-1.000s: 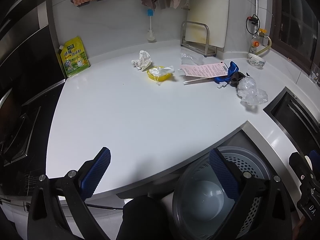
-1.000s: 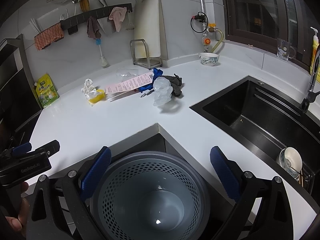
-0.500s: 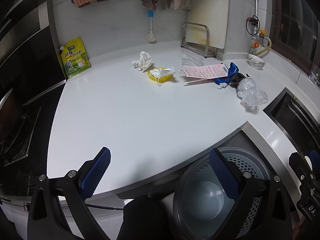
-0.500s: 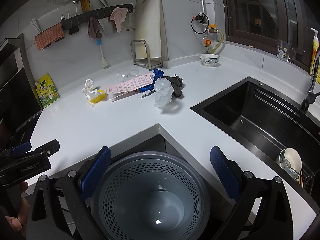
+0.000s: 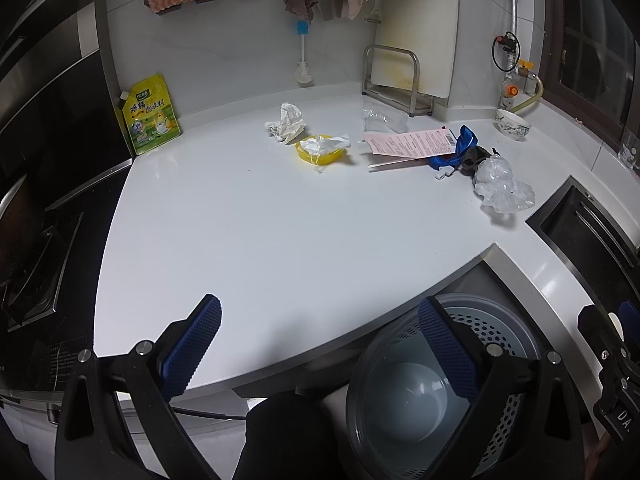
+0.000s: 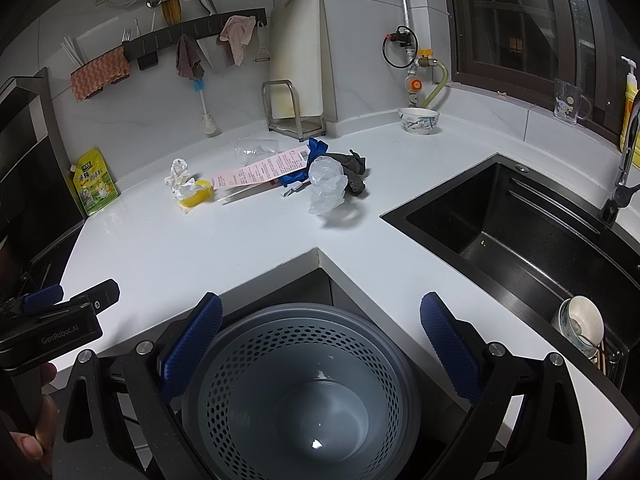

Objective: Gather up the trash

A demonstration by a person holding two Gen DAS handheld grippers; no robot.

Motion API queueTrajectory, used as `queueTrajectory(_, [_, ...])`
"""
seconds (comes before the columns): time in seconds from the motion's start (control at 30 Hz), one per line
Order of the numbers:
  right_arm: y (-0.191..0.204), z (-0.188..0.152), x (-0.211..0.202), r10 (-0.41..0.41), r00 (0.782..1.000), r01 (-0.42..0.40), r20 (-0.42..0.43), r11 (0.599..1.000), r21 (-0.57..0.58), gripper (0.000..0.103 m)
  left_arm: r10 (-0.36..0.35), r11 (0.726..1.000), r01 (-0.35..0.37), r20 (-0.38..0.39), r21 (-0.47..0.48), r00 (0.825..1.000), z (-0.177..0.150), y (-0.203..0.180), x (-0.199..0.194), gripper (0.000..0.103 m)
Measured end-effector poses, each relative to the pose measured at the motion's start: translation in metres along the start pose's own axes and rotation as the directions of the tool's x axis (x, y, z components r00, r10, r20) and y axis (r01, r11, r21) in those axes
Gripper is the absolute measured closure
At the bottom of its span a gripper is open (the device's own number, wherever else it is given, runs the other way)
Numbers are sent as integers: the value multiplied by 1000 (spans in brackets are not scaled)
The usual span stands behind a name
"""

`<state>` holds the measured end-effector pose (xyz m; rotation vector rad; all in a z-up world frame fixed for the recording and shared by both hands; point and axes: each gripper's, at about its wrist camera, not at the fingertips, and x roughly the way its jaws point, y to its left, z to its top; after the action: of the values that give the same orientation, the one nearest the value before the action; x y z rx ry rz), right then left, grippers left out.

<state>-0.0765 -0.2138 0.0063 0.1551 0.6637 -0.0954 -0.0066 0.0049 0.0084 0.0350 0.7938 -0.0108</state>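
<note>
Hanging nearest, low at the counter's inner corner: left gripper [image 5: 320, 344] and right gripper [image 6: 320, 340], both spread wide and carrying nothing. Sitting right beneath them on the floor, in the corner notch, a grey perforated bin [image 6: 304, 392], looking empty.

Risking, probably, a light scrap slipping out on the way back over the white counter [image 5: 260, 240] and dropping beside the bin instead of into it. Risking too a clumsy pinch on the crinkled clear plastic [image 6: 326, 188], springy-looking and likely sliding away under the pads. Possibly dragging the pink slip [image 6: 260, 168] along while reaching for the blue wrapper [image 6: 316, 148] touching it. Lying further left, a yellow dish [image 6: 196, 198] with crumpled paper [image 5: 286, 122] just behind.

Opening to the right, a black sink [image 6: 520, 232]. Standing far back, a cutting board rack [image 5: 396, 80], a small bowl [image 6: 418, 119], cloths on a wall rail, a dark window.
</note>
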Motion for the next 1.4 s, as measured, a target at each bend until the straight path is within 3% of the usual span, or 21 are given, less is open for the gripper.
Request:
queueTrajectory(1.0, [-7, 4, 13, -7, 1000, 7, -18, 1000, 4, 8, 0, 1000, 0, -15, 13, 1000, 0, -2, 11, 6])
queueTrajectory(1.4, [-16, 40, 55, -15, 1000, 15, 3, 1000, -9, 8, -6, 1000, 6, 7, 6, 1000, 36, 4, 49, 6])
